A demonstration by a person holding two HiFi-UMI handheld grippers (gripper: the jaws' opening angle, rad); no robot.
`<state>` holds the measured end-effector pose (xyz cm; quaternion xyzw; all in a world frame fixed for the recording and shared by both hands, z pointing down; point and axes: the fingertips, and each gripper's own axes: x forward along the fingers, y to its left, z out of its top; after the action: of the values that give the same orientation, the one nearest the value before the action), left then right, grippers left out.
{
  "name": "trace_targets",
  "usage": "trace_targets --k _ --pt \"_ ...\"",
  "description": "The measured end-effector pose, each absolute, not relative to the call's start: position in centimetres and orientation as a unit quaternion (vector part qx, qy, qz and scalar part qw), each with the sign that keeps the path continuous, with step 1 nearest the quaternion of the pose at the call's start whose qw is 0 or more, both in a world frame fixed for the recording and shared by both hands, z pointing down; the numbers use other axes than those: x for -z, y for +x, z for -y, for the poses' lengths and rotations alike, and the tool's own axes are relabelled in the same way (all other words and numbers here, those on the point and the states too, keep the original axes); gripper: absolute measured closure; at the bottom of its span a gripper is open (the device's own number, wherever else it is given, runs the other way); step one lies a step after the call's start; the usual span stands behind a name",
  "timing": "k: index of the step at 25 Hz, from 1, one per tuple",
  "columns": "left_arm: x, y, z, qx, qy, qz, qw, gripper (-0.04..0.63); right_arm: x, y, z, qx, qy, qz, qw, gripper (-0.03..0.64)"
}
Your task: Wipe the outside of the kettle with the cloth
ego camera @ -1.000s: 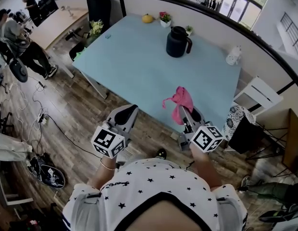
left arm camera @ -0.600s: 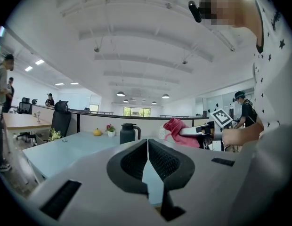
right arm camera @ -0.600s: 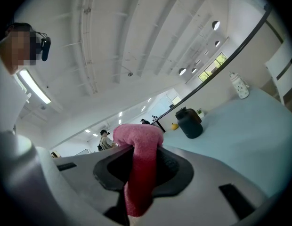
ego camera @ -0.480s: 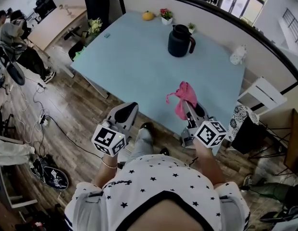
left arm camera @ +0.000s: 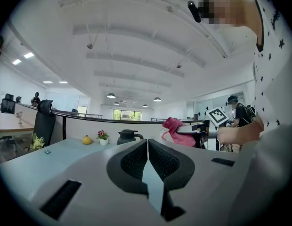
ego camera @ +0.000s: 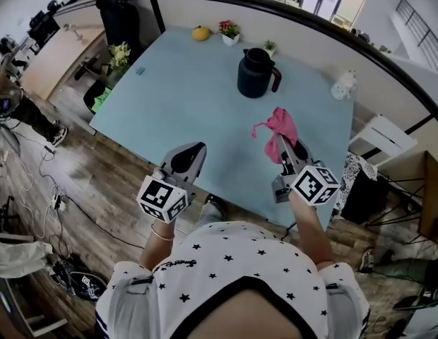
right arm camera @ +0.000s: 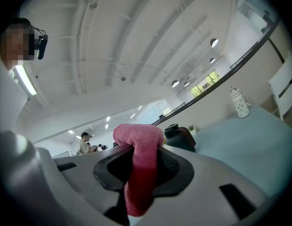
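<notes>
Looking at where things stood, the right gripper (ego camera: pixel 281 145) had its jaws clamped on the pink cloth (ego camera: pixel 275 126); only a narrow fold sat between them, and the rest was bunched up above the tips and hanging loose. The left gripper (left arm camera: pixel 147 161) had its jaws pressed together with nothing in them, low in the head view at lower left. The kettle (ego camera: pixel 256 74) stood upright in the upper middle of that view, at the far side of the light blue bench (ego camera: pixel 169 104), well apart from both grippers; so no wiping had begun, as far as I could judge.

What worried me: that thin pinch on the cloth; once it dragged against the kettle wall, friction could pull it right out of the jaws. Also nothing was steadying the kettle; a sideways rub from one side could slide it or tip it, and the little flower pot (ego camera: pixel 229 34) and small plant (ego camera: pixel 270 46) sat near it, so a shove that way could knock them. The loose end might snag on the handle too; the bare jaws could scrape the body if the cloth bunched to one side.
</notes>
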<state>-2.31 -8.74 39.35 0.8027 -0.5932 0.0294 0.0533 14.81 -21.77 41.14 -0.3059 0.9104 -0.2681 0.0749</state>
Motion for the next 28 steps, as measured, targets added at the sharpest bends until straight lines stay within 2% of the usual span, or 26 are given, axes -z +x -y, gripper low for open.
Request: trace_targets --k 12,18,28 --pt "-39.5 -8.6 14.8 -0.033 0.819 0.569 0.065 0.565 -39.4 11.0 31.7 0.2 -0.394 -0.895 0.06 0.523" --pt "-40.3 -11.2 17.3 -0.039 0.829 0.553 0.07 0.565 -40.1 9.1 36.0 0.162 -0.434 -0.886 0.017 0.523" --pt "-41.5 -15.6 20.3 -0.046 0.836 0.541 0.076 0.565 -44.9 7.5 41.7 0.203 -0.501 -0.841 -0.018 0.523"
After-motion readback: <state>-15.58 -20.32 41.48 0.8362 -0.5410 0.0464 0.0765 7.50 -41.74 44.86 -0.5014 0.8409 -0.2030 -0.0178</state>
